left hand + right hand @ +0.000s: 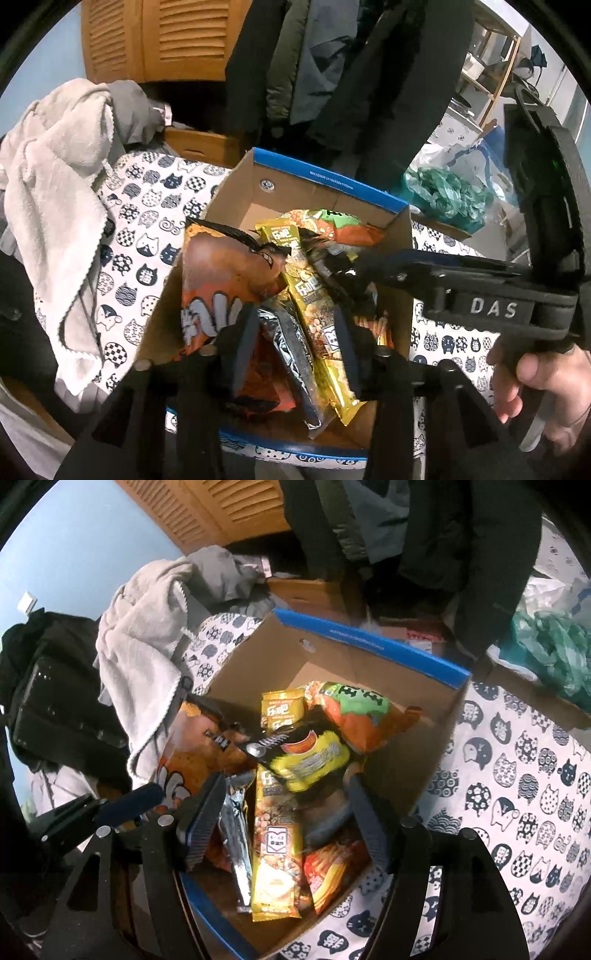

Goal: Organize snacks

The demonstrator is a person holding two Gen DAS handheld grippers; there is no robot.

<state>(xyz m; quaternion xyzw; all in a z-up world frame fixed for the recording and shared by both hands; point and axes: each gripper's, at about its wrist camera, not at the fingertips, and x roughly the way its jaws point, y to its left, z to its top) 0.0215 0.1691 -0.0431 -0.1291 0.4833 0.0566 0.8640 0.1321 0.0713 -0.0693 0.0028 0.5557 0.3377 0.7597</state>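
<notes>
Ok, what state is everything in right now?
Cardboard box: open on the cat-print cloth, part full of snack packets.
Long gold packet: lying flat in the box.
Left gripper: open, over the packets.
Right gripper: open, holding nothing.

Cardboard box (332, 192): near rim cut off behind the left gripper (295, 343) body in the left wrist view; near corner runs off the bottom edge in the right wrist view.
Silver packet (291, 354): print too blurred to read.
Gold packet (275, 834): partly buried under the yellow packet (314, 760).
Box floor mostly covered by snacks.
Hand (546, 391) cropped at the right edge.
</notes>
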